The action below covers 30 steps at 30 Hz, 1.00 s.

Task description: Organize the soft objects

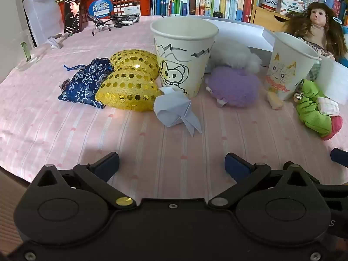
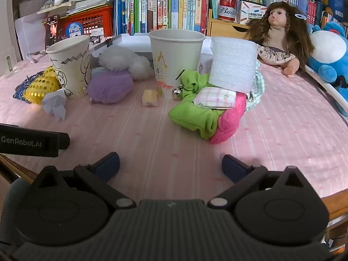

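Note:
My left gripper (image 1: 171,166) is open above the pink striped cloth, nothing between its fingers. Ahead of it lie a blue floral pouch (image 1: 86,83), a gold sequin heart (image 1: 130,82), a white folded paper figure (image 1: 176,109) and a purple fluffy puff (image 1: 233,86), around a paper cup with a drawn animal (image 1: 182,54). My right gripper (image 2: 170,166) is open too, well short of a green cloth pouch (image 2: 195,108) with a pink one (image 2: 230,119) beside it. A second paper cup with a cat drawing (image 2: 174,61) stands behind them, a white foam block (image 2: 233,65) to its right.
A doll (image 2: 280,34) and a blue plush toy (image 2: 328,54) sit at the back right. Books, a red crate (image 1: 117,0) and a red can (image 2: 227,6) line the back. A white fluffy puff (image 2: 121,62) lies between the cups. The table edge (image 2: 335,204) runs near right.

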Tool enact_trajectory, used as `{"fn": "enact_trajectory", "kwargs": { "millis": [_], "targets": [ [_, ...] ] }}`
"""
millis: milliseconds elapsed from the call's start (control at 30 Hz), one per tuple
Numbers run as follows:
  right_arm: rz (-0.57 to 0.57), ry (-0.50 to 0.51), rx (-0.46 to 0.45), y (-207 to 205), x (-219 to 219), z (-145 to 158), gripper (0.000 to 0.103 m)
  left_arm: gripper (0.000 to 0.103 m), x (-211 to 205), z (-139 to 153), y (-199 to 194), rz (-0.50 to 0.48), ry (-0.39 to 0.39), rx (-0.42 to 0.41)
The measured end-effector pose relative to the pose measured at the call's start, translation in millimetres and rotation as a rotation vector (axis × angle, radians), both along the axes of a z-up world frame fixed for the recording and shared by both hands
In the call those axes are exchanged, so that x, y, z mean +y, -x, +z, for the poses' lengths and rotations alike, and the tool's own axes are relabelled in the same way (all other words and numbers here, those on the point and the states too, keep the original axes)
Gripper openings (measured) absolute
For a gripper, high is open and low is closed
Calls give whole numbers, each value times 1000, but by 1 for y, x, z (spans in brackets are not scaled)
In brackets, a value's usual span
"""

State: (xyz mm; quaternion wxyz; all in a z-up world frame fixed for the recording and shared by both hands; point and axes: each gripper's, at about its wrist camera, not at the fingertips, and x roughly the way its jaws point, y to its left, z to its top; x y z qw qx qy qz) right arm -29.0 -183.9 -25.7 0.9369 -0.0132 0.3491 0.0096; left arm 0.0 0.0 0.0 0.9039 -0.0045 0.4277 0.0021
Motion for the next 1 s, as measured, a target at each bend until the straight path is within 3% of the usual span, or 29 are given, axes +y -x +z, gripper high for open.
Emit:
{"fn": "enact_trajectory", "kwargs": {
  "millis": [1000],
  "targets": [
    [-1, 2, 11, -1, 1, 0, 103, 103, 0, 0, 0, 0, -4, 0]
  ]
}}
